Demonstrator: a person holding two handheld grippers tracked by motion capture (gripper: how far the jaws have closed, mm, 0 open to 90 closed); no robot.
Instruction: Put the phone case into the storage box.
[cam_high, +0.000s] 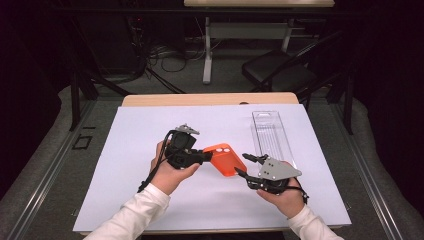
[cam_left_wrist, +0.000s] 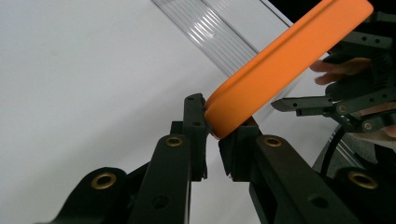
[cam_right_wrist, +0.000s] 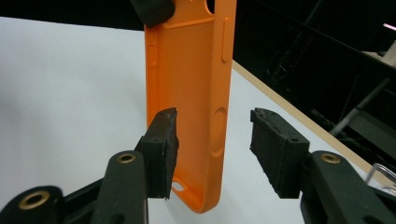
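Clearly mid-handover or mid-inspection: orange phone case (cam_high: 224, 158) lifted off the white surface (cam_high: 135, 150), between the two hands and roughly at the sheet's middle. Left gripper (cam_high: 202, 156) clamped tight on one edge of the case, jaws fully closed on that thin rim, seemingly so the rest of the shell sticks out free toward the other hand. Right gripper (cam_high: 246, 166) brought up to the case's far end, jaws parted to about half their spread and bracketing the shell; in the right gripper view, one pad close against the inner face of the case (cam_right_wrist: 189, 98), whether touching hard to say, the other pad standing well clear of the side wall, so no grip there yet. Probably positioned this way to take a second hold without the case dropping. Clear plastic tray (cam_high: 272, 136) lying flat on the surface beyond the right hand, apart from the case, likely its packaging.
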